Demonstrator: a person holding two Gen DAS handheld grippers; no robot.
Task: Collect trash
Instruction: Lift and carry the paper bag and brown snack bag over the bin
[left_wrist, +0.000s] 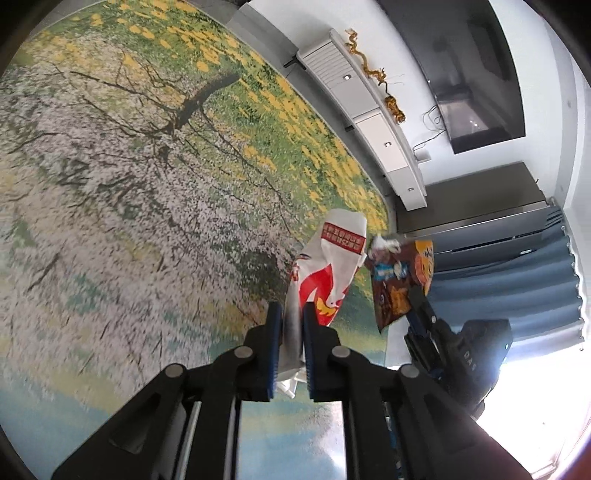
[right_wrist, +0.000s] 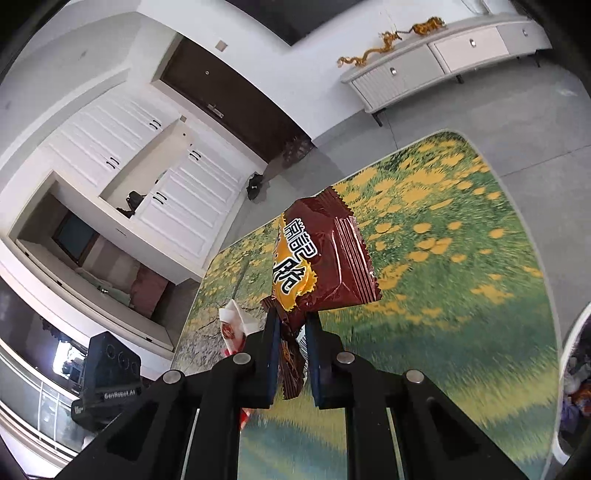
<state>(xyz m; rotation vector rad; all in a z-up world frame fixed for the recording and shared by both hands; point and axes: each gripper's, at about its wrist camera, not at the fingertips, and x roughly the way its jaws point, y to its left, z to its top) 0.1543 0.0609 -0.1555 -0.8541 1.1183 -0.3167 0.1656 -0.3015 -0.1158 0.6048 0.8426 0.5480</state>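
My left gripper (left_wrist: 291, 314) is shut on a white and red snack wrapper (left_wrist: 332, 266) and holds it up above the carpet. My right gripper (right_wrist: 291, 321) is shut on a brown and orange snack bag (right_wrist: 325, 266), also held in the air. The brown bag (left_wrist: 399, 284) and the right gripper (left_wrist: 424, 317) show in the left wrist view, just right of the white wrapper. The white wrapper (right_wrist: 236, 325) and the left gripper's body (right_wrist: 107, 373) show at the lower left of the right wrist view.
A flower-patterned carpet (left_wrist: 147, 166) covers the floor below. A low white cabinet (right_wrist: 436, 51) with gold dragon ornaments stands by the wall. A bin rim with trash inside (right_wrist: 576, 373) sits at the right edge. White wardrobes (right_wrist: 110, 147), a dark door and blue curtains (left_wrist: 517, 280) surround.
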